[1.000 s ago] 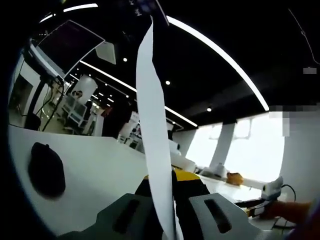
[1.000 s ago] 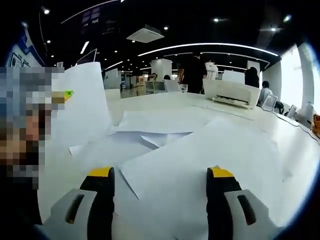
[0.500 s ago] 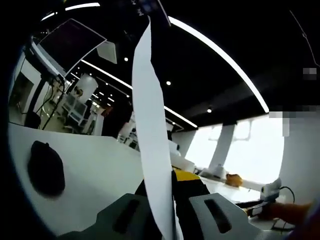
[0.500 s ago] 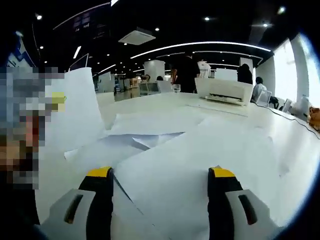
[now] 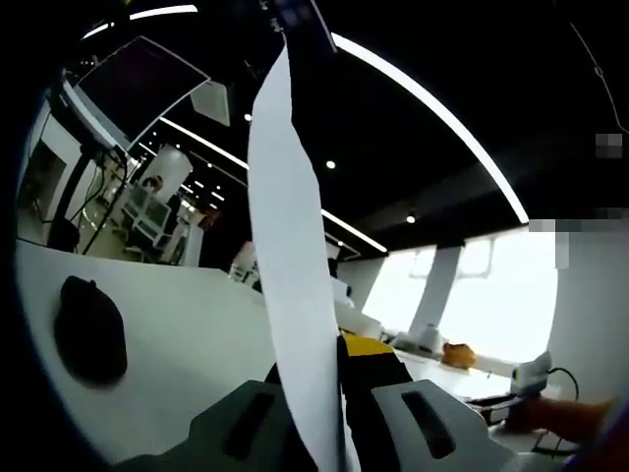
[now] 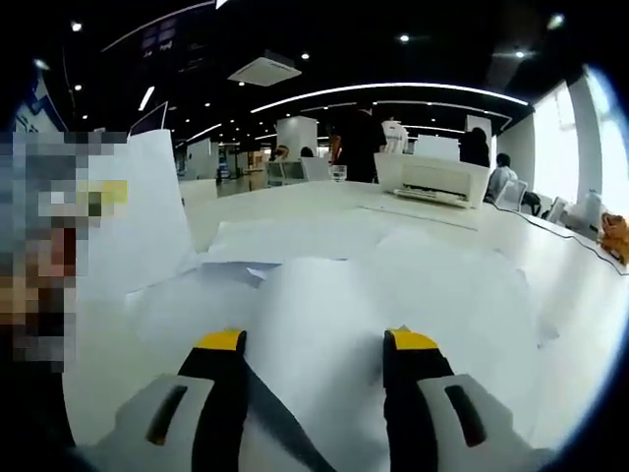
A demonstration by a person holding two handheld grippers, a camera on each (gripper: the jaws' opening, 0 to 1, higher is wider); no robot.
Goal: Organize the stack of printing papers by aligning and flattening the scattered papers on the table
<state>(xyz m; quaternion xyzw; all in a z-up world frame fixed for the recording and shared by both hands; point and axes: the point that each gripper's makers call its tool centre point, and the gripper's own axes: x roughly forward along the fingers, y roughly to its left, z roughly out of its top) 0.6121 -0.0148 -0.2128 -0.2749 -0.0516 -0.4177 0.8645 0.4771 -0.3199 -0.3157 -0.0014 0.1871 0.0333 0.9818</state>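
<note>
While left gripper (image 5: 313,383) pinches an upright sheet (image 5: 287,246), right gripper (image 6: 313,344) — jaws spread — straddles loose papers (image 6: 393,285).

Left claw (image 5: 316,418) clamped on upright paper sheet (image 5: 290,256); black computer mouse (image 5: 90,329) lying on white desk (image 5: 197,344).

Several loose papers (image 6: 324,295) – count unclear; one printer (image 6: 432,179); one mouse (image 5: 90,329).

- a black ceiling (image 6: 324,25) carries long curved light strips (image 5: 432,108) and small spotlights.
- bright windows (image 5: 496,295) stand at the right.
- a white printer (image 6: 432,180) sits far along the white surface (image 6: 295,202).
- people (image 6: 359,143) stand behind it.
</note>
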